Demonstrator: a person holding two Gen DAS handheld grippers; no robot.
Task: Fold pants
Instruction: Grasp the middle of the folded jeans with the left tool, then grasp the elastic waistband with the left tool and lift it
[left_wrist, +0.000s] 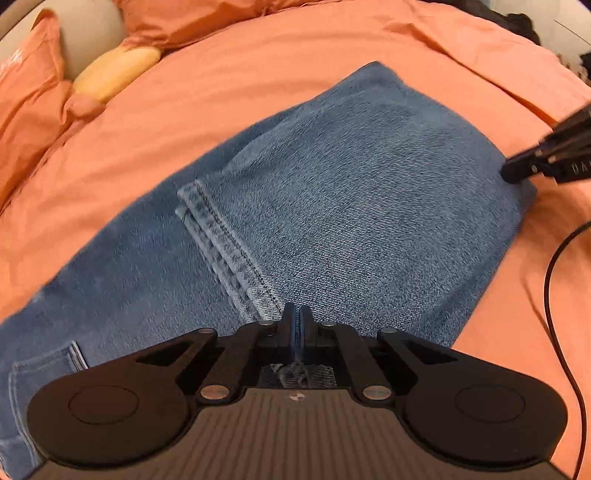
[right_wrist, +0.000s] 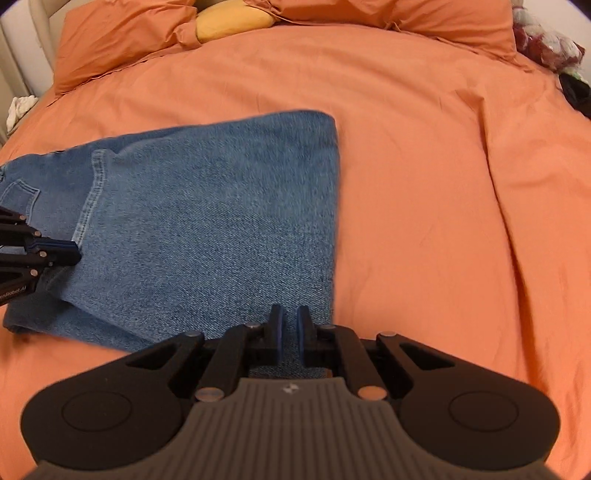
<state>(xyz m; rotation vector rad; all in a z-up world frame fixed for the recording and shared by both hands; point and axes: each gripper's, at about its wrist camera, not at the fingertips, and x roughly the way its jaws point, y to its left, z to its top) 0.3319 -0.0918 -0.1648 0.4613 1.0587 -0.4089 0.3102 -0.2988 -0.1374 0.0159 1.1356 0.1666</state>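
Observation:
Blue jeans (left_wrist: 332, 192) lie folded on the orange bedspread (left_wrist: 258, 66); they also show in the right wrist view (right_wrist: 207, 214). My left gripper (left_wrist: 296, 314) is shut on the denim hem at the near edge of the folded leg. In the right wrist view my left gripper (right_wrist: 74, 253) shows at the left, pinching the hem. My right gripper (right_wrist: 289, 314) is slightly open with a narrow gap, over the jeans' near right corner; no cloth shows between its pads. It shows in the left wrist view (left_wrist: 511, 173) at the jeans' right edge.
Orange pillows (right_wrist: 122, 37) and a yellow cushion (right_wrist: 229, 20) lie at the head of the bed. A black cable (left_wrist: 554, 295) runs along the right. Dark and white clothes (right_wrist: 550, 44) sit at the far right edge.

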